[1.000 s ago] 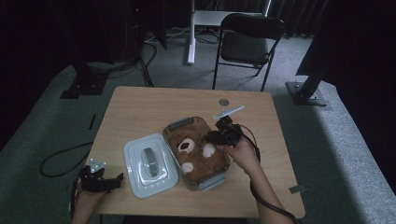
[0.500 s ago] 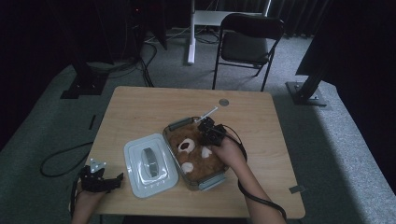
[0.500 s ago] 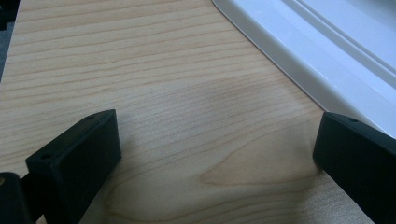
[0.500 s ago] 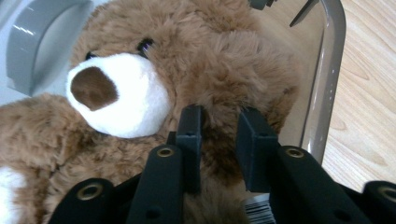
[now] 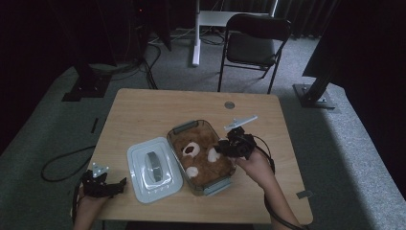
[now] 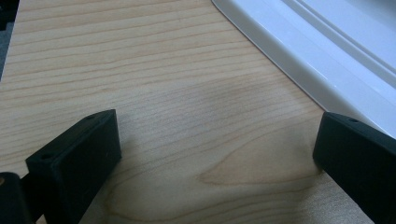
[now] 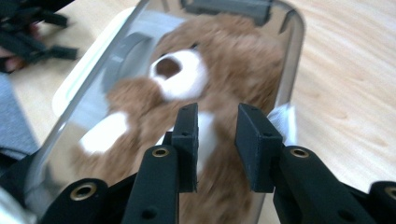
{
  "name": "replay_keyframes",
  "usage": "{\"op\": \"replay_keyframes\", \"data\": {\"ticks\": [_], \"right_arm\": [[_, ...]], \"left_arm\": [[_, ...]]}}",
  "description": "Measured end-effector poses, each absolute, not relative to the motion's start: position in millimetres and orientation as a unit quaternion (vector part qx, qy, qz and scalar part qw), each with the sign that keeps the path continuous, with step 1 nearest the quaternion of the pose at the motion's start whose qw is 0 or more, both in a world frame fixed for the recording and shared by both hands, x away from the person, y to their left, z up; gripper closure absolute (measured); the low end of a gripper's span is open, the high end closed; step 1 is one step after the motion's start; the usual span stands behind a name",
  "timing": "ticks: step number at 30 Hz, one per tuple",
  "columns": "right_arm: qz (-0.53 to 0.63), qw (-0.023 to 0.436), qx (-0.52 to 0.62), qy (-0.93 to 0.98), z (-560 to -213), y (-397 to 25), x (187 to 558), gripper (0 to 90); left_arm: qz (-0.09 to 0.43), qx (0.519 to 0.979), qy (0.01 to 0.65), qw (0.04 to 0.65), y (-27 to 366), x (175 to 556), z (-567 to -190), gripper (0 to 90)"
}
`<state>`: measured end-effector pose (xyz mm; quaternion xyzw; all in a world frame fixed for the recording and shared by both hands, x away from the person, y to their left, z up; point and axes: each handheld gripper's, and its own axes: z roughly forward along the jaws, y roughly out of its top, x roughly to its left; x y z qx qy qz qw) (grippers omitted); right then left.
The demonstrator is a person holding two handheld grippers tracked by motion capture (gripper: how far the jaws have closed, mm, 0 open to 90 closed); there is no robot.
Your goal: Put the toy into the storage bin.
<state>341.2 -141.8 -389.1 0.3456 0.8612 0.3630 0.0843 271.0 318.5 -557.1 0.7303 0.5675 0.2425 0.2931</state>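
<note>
A brown teddy bear (image 5: 203, 160) with a white muzzle and white paws lies on its back inside a clear rectangular container (image 5: 184, 128) in the middle of the table. My right gripper (image 5: 223, 148) is at the container's right rim. In the right gripper view its jaws stand close together over the teddy bear (image 7: 219, 60), with a white paw (image 7: 208, 133) pinched in the narrow gap. The container's pale lid (image 5: 154, 168) lies flat on the table just left of it. My left gripper (image 5: 119, 184) rests low at the table's front left, wide open over bare wood, beside the lid's edge (image 6: 327, 60).
A wooden table (image 5: 143, 110) holds everything, with a small round grommet (image 5: 229, 104) near its far edge. A black folding chair (image 5: 253, 45) stands behind the table and a cable (image 5: 62, 163) lies on the floor at the left.
My right gripper reached left over the bear half a second ago and has now drawn back to the container's right rim. The left gripper and the lid have stayed put.
</note>
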Motion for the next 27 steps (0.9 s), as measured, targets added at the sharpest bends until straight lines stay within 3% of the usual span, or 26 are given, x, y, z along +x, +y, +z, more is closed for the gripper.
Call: {"op": "replay_keyframes", "data": {"ticks": [4, 12, 17, 24, 27], "right_arm": [[0.338, 0.078, 0.334, 0.876, -399, -146, 328, 72.2], [0.279, 0.062, 0.345, 0.894, -426, -134, 343, 75.3], [0.182, 0.086, 0.322, 0.925, -444, -106, 348, 82.8], [0.178, 0.13, 0.32, 0.922, -443, -101, 344, 80.8], [0.276, 0.117, 0.332, 0.894, -421, -125, 337, 72.5]], "left_arm": [[0.242, 0.73, 0.568, 0.293, 318, 271, -557, 1.5], [0.243, 0.73, 0.568, 0.293, 318, 271, -557, 1.5], [0.242, 0.73, 0.567, 0.293, 318, 271, -557, 1.5], [0.242, 0.731, 0.567, 0.293, 319, 271, -557, 1.5], [0.243, 0.729, 0.569, 0.292, 318, 271, -557, 1.5]]}}
